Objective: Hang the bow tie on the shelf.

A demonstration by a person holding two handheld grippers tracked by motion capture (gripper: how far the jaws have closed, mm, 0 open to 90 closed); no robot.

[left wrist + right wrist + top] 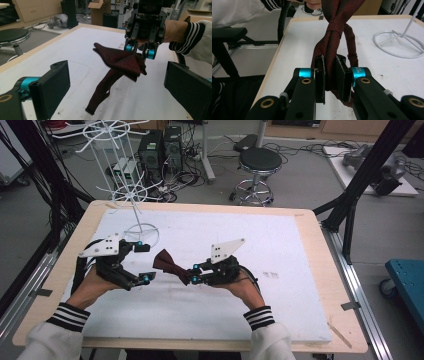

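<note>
No readable writing anywhere.
Only tiny white print sat on the teal collar (pixel 358 70) of the right gripper (pixel 333 75), too small and blurred for me to make out.

Even, diffuse overhead light is covering the high view, the white mat (pixel 210 245) is reading bright without blowing out, and shadows under the hands are staying faint and soft. The left gripper view is looking slightly soft overall, with the near jaws blurring at the bottom corners and the tie (pixel 117 67) showing little weave detail. The right gripper view is running contrasty, with the jaws sharp, the tie's top edge and the white stand (pixel 397 45) going soft, and the left background dropping dark.
</note>
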